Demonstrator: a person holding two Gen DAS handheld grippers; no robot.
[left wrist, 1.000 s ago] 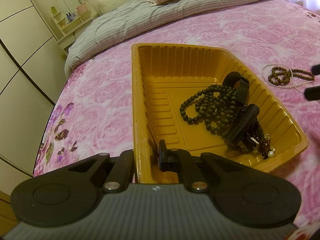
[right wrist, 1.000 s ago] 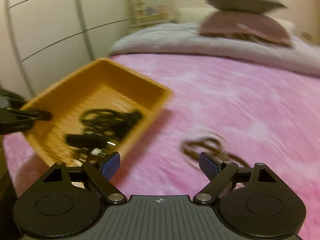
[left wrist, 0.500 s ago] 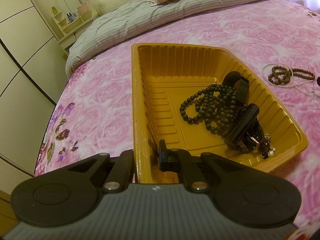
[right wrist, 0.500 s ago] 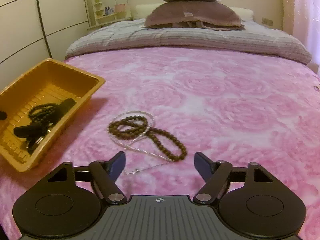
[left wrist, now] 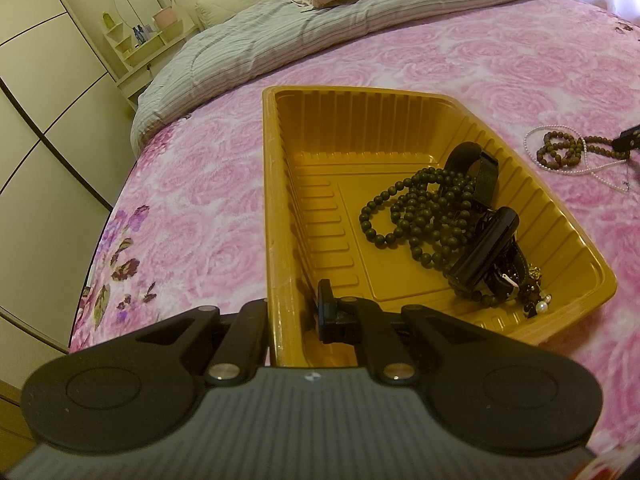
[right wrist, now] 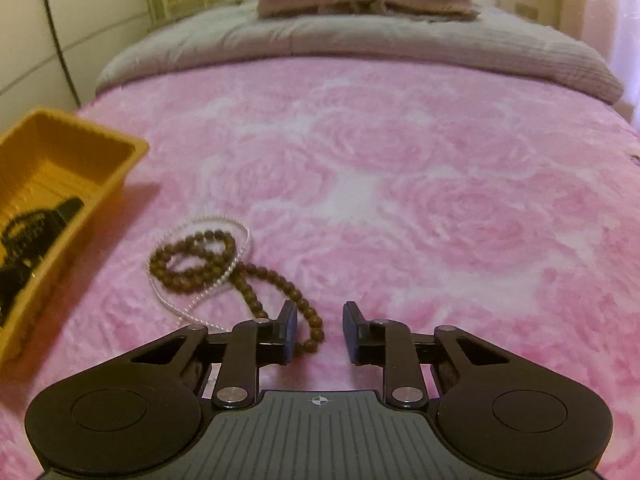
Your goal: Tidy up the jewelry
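left gripper point(left wrist: 296, 316) pinches the near left wall of the yellow tray point(left wrist: 276, 200) | dark beads point(left wrist: 416, 216) lie inside it | brown beads point(right wrist: 208, 256) lie on the pink blanket point(right wrist: 400, 184) | right gripper point(right wrist: 320, 330) closing, bead loop end between jaws, not pinched yet

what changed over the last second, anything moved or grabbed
The right gripper swung away from the yellow tray and came down over the brown bead necklace on the pink bedspread. Its jaws are closing, with the end of the bead strand between them but not yet pinched. The left gripper stayed clamped on the tray wall; the tray, its contents and the pearl strand lie as before.
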